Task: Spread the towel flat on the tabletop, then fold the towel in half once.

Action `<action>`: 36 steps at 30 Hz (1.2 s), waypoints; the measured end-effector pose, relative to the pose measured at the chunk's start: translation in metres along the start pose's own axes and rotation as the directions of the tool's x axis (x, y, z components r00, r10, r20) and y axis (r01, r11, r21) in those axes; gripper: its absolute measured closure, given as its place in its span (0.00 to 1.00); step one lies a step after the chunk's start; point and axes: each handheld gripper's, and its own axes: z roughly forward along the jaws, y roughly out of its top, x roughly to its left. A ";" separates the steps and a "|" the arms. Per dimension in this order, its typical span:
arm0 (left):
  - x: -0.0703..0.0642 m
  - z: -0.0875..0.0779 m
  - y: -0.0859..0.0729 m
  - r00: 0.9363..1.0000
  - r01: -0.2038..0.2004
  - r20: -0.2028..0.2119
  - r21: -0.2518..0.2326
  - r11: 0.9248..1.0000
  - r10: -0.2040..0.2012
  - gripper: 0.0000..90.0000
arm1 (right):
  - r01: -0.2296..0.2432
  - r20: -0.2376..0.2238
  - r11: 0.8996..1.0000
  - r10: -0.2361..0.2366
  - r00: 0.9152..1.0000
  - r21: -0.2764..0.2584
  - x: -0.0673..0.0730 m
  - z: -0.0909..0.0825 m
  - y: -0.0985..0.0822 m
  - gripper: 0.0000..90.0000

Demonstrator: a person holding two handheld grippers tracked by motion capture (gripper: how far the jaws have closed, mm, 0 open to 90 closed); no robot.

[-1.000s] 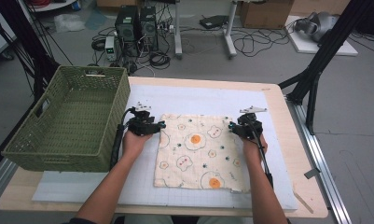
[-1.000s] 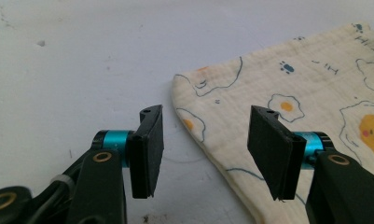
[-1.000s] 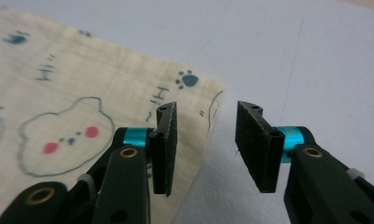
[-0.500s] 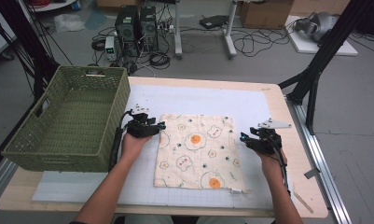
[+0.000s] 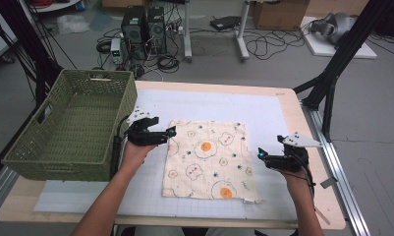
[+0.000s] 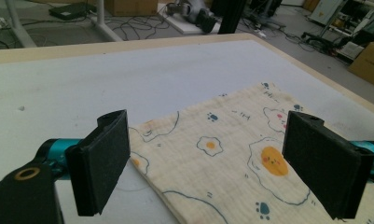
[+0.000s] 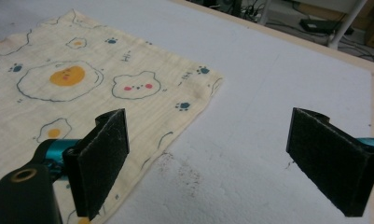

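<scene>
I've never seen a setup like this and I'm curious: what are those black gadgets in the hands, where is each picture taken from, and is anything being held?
A person sits at a table with a hand-held tool in each hand; each tool ends in two padded black tongs. The high view looks down from above. The other two pictures come from small cameras riding on the tools, looking out between their own pads.

On the white mat lies a cream cloth printed with fried eggs and bears, spread flat. A green woven basket stands at the left.

The left tongs sit at the cloth's left edge, and the right tongs just off its right edge. Both have just been opening. Their pads stand wide apart with the cloth lying loose below, so nothing is held.
</scene>
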 end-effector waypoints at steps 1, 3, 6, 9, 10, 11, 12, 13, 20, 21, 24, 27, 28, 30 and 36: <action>0.001 -0.001 0.000 1.000 0.004 0.003 -0.001 1.000 -0.004 0.17 | -0.004 0.003 1.000 0.005 1.000 -0.007 -0.002 -0.001 0.000 0.14; 0.002 -0.005 0.000 1.000 0.010 0.000 -0.002 1.000 -0.010 0.18 | -0.018 0.010 1.000 0.018 1.000 -0.013 -0.004 -0.002 0.000 0.14; 0.004 -0.009 -0.002 1.000 0.018 -0.014 -0.012 1.000 -0.018 0.18 | -0.021 0.010 1.000 0.021 1.000 -0.014 -0.004 -0.002 0.000 0.14; 0.009 -0.009 -0.008 0.999 0.020 -0.026 0.012 1.000 -0.020 0.18 | -0.020 0.013 1.000 0.020 1.000 -0.002 -0.005 0.000 -0.001 0.14; 0.011 -0.008 -0.009 0.999 0.028 -0.032 0.018 0.999 -0.027 0.18 | -0.015 0.013 1.000 0.015 1.000 0.001 -0.005 0.001 -0.001 0.14; 0.011 -0.007 -0.009 0.999 0.038 -0.029 0.017 0.999 -0.037 0.18 | -0.007 0.017 1.000 0.006 1.000 0.005 -0.006 0.002 -0.001 0.14; 0.011 -0.006 -0.010 0.999 0.040 -0.018 0.023 0.999 -0.039 0.18 | -0.010 0.019 1.000 0.010 1.000 0.012 -0.006 0.002 -0.001 0.14; 0.010 -0.005 -0.010 0.999 0.040 -0.019 0.027 0.999 -0.040 0.18 | -0.005 0.020 1.000 0.005 1.000 0.011 -0.006 0.002 -0.001 0.14; 0.012 0.004 -0.010 0.999 0.051 -0.019 0.050 0.997 -0.050 0.19 | 0.003 0.009 1.000 -0.003 1.000 0.015 -0.004 0.004 -0.001 0.14; 0.012 0.005 -0.010 0.998 0.055 -0.020 0.052 0.997 -0.054 0.19 | 0.004 0.008 1.000 -0.004 1.000 0.011 -0.004 0.004 -0.001 0.14; 0.010 0.008 -0.007 0.999 0.049 -0.020 0.049 0.998 -0.048 0.19 | -0.011 0.005 1.000 0.011 1.000 0.012 -0.005 0.005 -0.002 0.14; 0.011 0.012 -0.006 0.998 0.053 -0.019 0.052 0.997 -0.052 0.19 | -0.032 0.002 0.999 0.032 0.999 0.014 -0.007 0.009 -0.002 0.14; 0.011 0.015 -0.005 0.999 0.038 -0.031 0.057 0.998 -0.036 0.19 | -0.030 0.000 0.999 0.030 1.000 0.015 -0.008 0.010 -0.002 0.14; 0.011 0.018 -0.002 0.998 0.028 -0.051 0.067 0.997 -0.024 0.19 | -0.009 -0.011 1.000 0.009 1.000 0.024 -0.006 0.013 -0.002 0.14; 0.013 0.032 0.003 0.997 0.013 -0.075 0.088 0.996 -0.007 0.19 | 0.031 -0.046 0.999 -0.029 0.999 0.038 0.002 0.021 0.000 0.14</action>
